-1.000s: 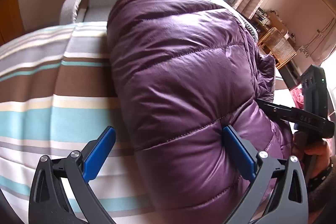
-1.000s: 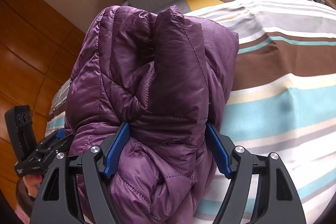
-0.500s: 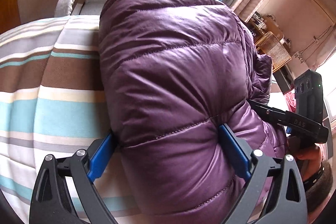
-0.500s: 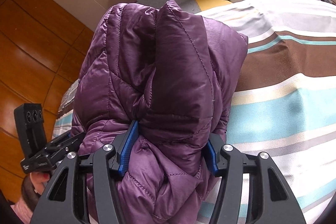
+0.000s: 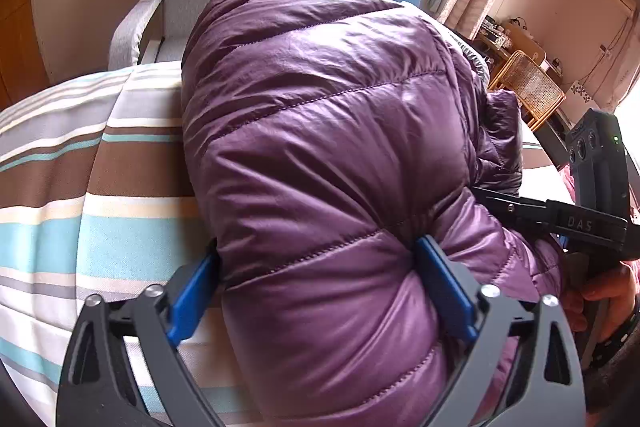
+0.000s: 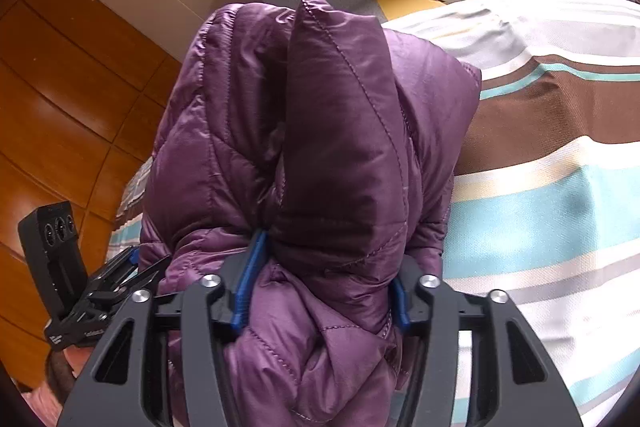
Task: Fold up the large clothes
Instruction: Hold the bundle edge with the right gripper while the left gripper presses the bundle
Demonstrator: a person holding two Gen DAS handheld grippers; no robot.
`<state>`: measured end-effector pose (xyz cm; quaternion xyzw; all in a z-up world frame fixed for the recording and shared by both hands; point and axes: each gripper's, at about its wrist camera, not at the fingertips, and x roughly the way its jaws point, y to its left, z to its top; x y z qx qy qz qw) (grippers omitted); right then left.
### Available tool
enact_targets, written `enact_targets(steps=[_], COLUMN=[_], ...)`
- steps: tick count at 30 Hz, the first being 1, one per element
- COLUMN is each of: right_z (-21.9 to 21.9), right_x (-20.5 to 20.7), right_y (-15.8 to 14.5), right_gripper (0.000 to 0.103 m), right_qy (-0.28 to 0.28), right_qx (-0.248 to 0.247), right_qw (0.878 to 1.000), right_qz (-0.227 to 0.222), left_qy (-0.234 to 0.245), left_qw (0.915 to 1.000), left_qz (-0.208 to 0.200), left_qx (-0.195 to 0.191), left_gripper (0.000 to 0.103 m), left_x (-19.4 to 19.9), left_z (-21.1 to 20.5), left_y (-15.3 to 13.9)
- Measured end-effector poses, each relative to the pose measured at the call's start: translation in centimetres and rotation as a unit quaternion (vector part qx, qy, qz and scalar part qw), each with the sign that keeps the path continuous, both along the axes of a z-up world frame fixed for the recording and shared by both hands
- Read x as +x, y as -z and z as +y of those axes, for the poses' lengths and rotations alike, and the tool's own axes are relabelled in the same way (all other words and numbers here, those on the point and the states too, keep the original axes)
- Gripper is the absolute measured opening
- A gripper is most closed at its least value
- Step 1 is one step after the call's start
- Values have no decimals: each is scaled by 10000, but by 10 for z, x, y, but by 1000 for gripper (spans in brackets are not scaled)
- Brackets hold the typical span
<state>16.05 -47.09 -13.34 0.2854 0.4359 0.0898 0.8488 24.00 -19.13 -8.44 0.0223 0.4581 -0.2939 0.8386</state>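
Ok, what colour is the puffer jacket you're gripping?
Shiny purple with quilted stitching, shown best in the left wrist view: puffer jacket.

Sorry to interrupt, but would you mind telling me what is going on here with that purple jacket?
A person is folding a puffy purple jacket on a striped bed cover, using a handheld gripper in each hand. Both sets of jaws have just been closing on the bundled jacket: the left gripper clamps one thick end, the right gripper pinches a bunched fold at the other. The bundle lies on the bed.
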Motion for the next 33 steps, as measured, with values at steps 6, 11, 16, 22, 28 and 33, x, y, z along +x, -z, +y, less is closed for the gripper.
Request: enact_targets(steps=[6,11,16,22,28,33], right_z=[11,27,23,22,28,33], right_x=[-10,-13,-10,-13,-19,-27], right_y=[-9,-7,-9,-9,-11,-17], right_gripper=[40,40,40,40,38,34], right_qy=[43,158,215,213,261,294], right_qx=[-309,-403,-427,-422,-543,-647], right_qw=[9994,9990,9988,9988,9980,9970], right_qz=[-119,-99,-87,-99,-209,-296], left_qy=[6,-15,-39,-35,-54,-83], left_qw=[9999,9998,9997,9996,9995,9993], left_qz=[-145,-181,-193,-216,-263,-336], left_qx=[66,108,127,151,168,162], left_gripper=[79,78,77,77,73,67], left_x=[-5,-7,-10,-10,-13,-19], left_z=[-2,0,-3,-5,-6,-7], left_y=[-8,-9,-8,-8,-10,-15])
